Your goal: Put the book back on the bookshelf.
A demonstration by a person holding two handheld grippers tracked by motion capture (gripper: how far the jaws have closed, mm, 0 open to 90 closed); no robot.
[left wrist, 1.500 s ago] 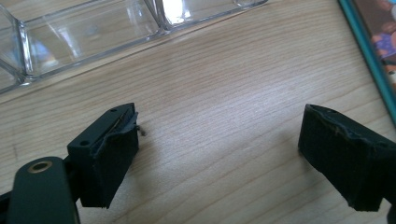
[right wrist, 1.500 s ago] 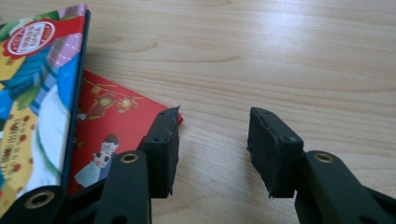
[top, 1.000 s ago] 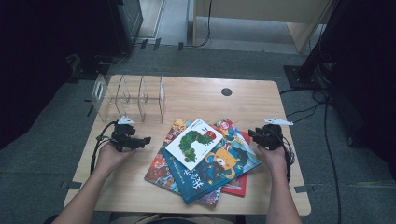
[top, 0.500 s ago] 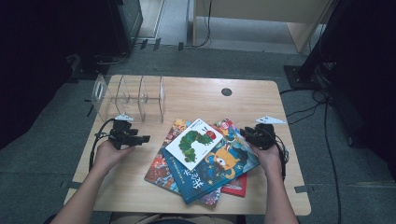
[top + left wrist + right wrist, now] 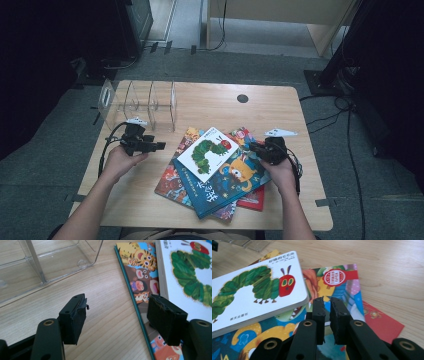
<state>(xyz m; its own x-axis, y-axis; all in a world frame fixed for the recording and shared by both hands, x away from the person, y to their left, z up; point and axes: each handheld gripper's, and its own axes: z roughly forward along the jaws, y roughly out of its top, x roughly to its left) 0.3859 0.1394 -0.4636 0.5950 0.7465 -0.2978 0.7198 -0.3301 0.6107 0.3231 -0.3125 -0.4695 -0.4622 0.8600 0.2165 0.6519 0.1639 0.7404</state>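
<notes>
While the right tongs (image 5: 326, 302) hang just over the pile of books, their jaws are almost pressed together and pinch nothing; only a thin gap stays between them. They point at the near corner of the caterpillar book (image 5: 254, 293), which lies on top of the pile and a little tilted, its corner resting on the blue book (image 5: 227, 182) below. The left tongs (image 5: 117, 320) are spread wide and empty, low over the tabletop (image 5: 105, 290), with one jaw above the edge of the tiger book (image 5: 140, 282). Behind them stands the clear rack (image 5: 137, 102), near the pile, with its slots free.

From here, I judge the main risk is on the right side: jaws so narrow cannot go around the thick board cover, so they may push the caterpillar book and slide it off the pile. It seems the jaws do not touch the cover, though the angle makes this hard to confirm. The left tongs could also catch two books together.
</notes>
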